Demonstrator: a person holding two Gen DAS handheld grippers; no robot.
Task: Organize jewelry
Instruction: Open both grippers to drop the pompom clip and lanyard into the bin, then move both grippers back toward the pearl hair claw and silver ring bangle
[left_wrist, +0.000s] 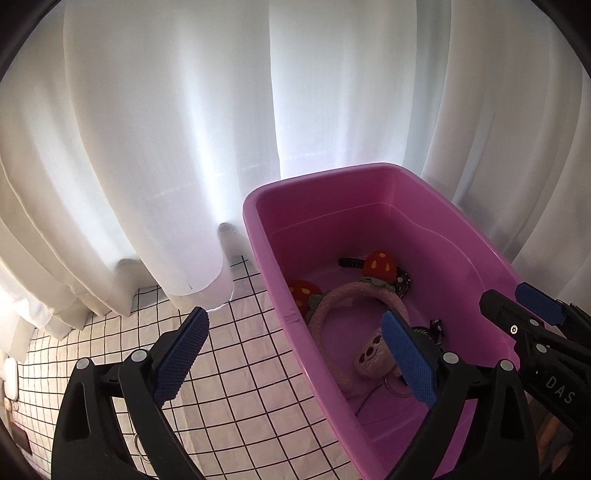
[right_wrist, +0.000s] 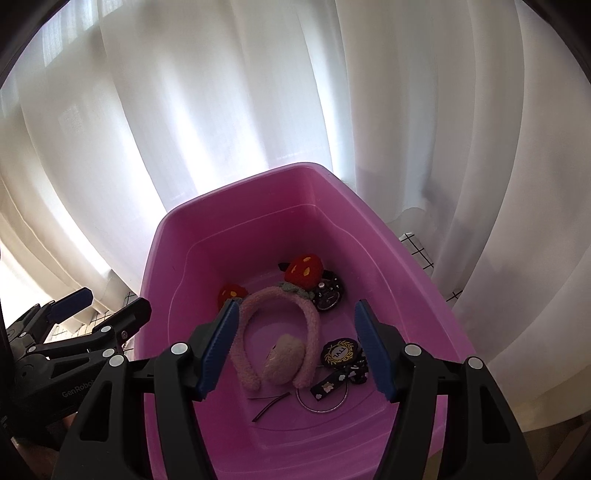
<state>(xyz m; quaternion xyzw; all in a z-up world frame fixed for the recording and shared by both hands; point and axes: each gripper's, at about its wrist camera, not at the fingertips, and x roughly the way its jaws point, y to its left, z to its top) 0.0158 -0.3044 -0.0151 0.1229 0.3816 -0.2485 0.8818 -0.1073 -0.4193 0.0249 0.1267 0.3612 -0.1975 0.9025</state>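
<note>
A pink plastic bin (left_wrist: 273, 258) (right_wrist: 162, 258) holds a fluffy pink headband (left_wrist: 332, 299) (right_wrist: 310, 314) with red strawberry ornaments (left_wrist: 378, 263) (right_wrist: 306, 271), a beige plush face charm (left_wrist: 371, 354) (right_wrist: 284, 356), a black round badge (right_wrist: 340, 350), a dark watch (right_wrist: 328, 293), a ring (right_wrist: 321, 404) and a hairpin (right_wrist: 269, 402). My left gripper (left_wrist: 295, 354) is open, straddling the bin's left wall. My right gripper (right_wrist: 297, 350) is open above the bin's near end, empty; it also shows in the left wrist view (left_wrist: 517, 314).
White curtains (left_wrist: 166, 147) (right_wrist: 258, 110) hang close behind the bin. A white cloth with a black grid (left_wrist: 240, 369) covers the table left of the bin. A metal ring (left_wrist: 138, 443) lies on it near my left gripper.
</note>
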